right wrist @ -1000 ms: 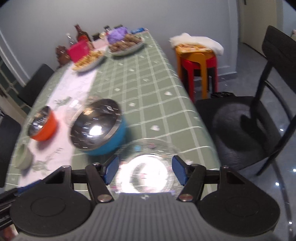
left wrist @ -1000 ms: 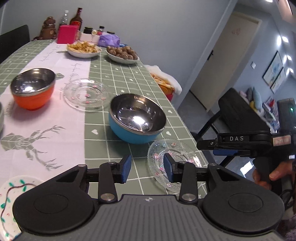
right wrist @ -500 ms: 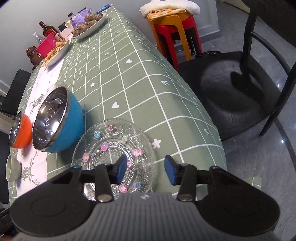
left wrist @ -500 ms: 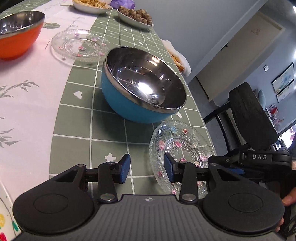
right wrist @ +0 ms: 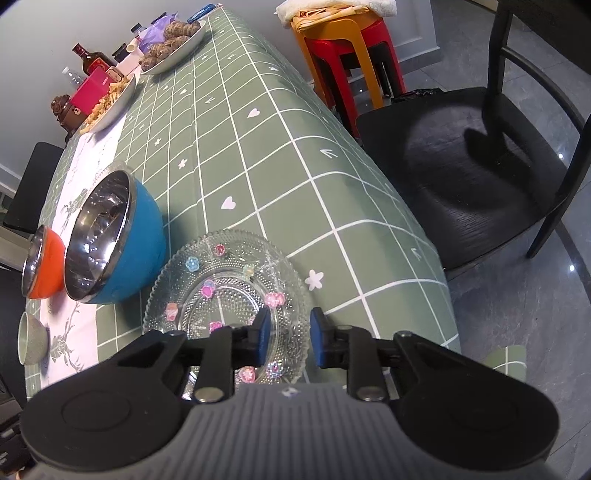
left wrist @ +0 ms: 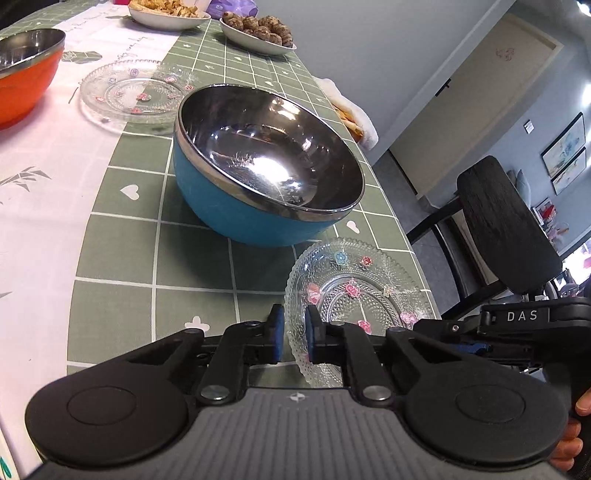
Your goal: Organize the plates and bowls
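A clear glass plate with small coloured flowers (left wrist: pixel 354 291) lies on the green checked tablecloth at the near right corner, right in front of a blue steel-lined bowl (left wrist: pixel 266 173). My left gripper (left wrist: pixel 294 334) is nearly shut, its pads on either side of the plate's near left rim. My right gripper (right wrist: pixel 287 338) has narrowed around the same plate's (right wrist: pixel 225 295) near right rim, with a small gap still showing. The blue bowl (right wrist: pixel 114 236) stands left of the plate. A second glass plate (left wrist: pixel 136 92) and an orange bowl (left wrist: pixel 22 77) lie farther back.
Two dishes of food (left wrist: pixel 258 35) and bottles (right wrist: pixel 90 57) stand at the table's far end. A small grey bowl (right wrist: pixel 33 338) sits at the near left. A black chair (right wrist: pixel 480 166) and stacked red and orange stools (right wrist: pixel 343 55) stand right of the table edge.
Both grippers moved in lower and closer to the flowered glass plate. Both sets of jaws narrowed, the left one closing onto the plate's rim.
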A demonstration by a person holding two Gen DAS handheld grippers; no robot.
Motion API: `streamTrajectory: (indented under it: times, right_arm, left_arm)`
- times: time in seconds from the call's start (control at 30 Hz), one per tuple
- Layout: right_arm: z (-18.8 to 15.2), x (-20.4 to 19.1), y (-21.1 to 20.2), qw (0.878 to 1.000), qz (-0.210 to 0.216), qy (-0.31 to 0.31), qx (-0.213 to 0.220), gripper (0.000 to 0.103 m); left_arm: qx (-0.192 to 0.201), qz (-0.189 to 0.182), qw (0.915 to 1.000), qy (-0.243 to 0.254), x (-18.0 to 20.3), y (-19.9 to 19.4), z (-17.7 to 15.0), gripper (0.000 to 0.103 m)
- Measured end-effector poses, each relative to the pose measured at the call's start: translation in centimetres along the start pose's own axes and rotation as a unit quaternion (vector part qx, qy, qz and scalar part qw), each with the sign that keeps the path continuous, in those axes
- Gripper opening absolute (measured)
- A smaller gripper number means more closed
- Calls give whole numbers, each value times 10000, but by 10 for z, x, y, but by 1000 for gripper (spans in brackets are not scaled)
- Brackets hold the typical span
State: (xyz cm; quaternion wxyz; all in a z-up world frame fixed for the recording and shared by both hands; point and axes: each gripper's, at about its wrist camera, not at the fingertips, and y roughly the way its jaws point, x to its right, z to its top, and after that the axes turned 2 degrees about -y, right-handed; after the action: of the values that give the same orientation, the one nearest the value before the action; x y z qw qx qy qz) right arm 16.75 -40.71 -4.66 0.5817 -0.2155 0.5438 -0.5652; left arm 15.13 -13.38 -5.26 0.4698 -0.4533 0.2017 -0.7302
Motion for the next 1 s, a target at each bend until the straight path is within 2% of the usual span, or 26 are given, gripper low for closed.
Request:
streamTrajectory:
  times: [0.07,0.27,0.53,0.8,1.0]
  right_arm:
    - [0,0,0,10000,-60,-32,7,12]
    - [-3,-2,-1,9999,-75,-103,-22,11]
    - [-14,-11,-8,9994,-1,-324,-125,11]
    - [-30,-33,-19,9970,296,-715,-93,10]
    - [-42,-60,-27,9923,637,-1061,14,9]
  left_arm:
    - [1,9,10000,-1,0,0,0,12]
    - [-11,96,9999,104,3,-5,-2,11]
    - [61,124,9999,-32,-2,-23,-12,11]
    - [275,231,9990,-281,-16,-58,-24,11]
    - [581,385,9963,-506,-34,-92,-26,11]
